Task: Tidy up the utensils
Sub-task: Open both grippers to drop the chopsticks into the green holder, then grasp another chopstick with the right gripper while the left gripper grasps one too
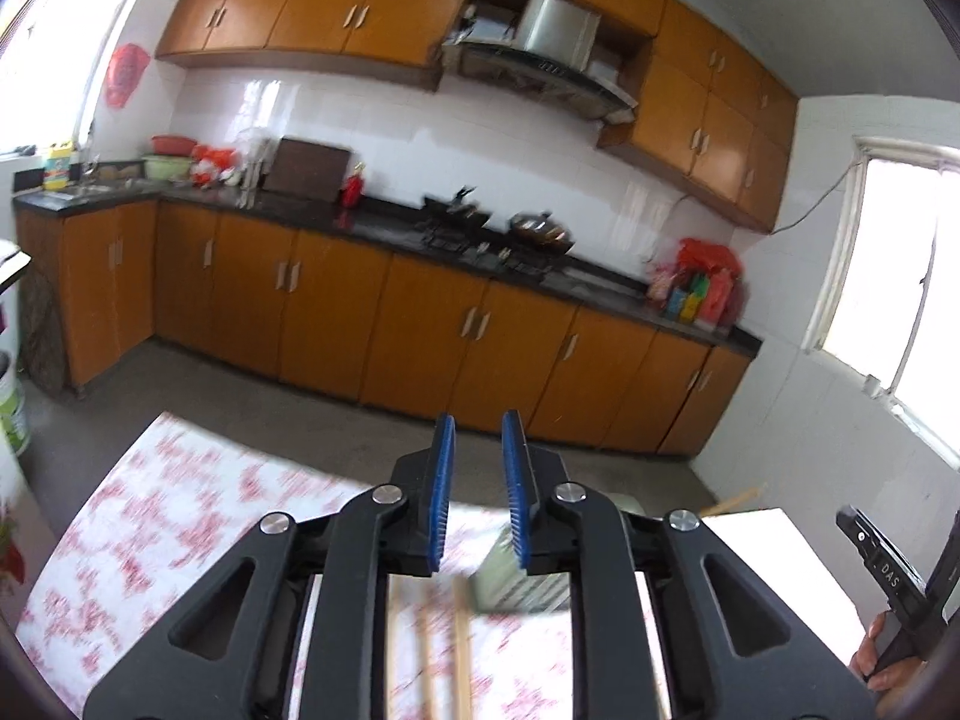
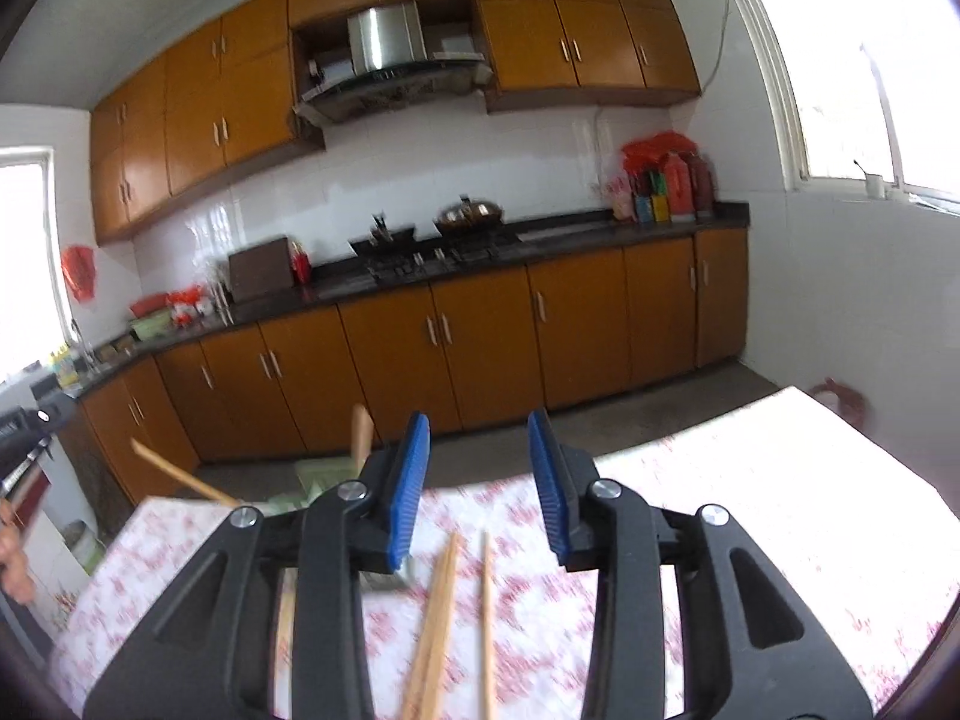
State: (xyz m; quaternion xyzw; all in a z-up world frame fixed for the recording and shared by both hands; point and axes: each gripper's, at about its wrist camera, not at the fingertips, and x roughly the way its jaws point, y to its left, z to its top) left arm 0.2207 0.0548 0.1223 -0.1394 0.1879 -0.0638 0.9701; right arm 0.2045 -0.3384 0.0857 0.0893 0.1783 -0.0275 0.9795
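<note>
Wooden chopsticks (image 2: 441,618) lie loose on a table (image 2: 750,516) covered in a red-flowered cloth, just below the right gripper (image 2: 479,483) — its blue pads are parted, nothing between them. Two more sticks (image 2: 180,477) angle out of a pale green holder (image 2: 321,477) at the table's far edge. The left gripper (image 1: 478,489) hangs above the cloth, jaws slightly apart and empty. Orange kitchen cabinets (image 1: 420,324) fill the background.

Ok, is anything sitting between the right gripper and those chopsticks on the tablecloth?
Nothing visible. The right gripper has open, empty jaws, and the loose wooden chopsticks lie on the floral tablecloth directly below and between the fingers. The green utensil holder stands off to the left, out of the path.
</note>
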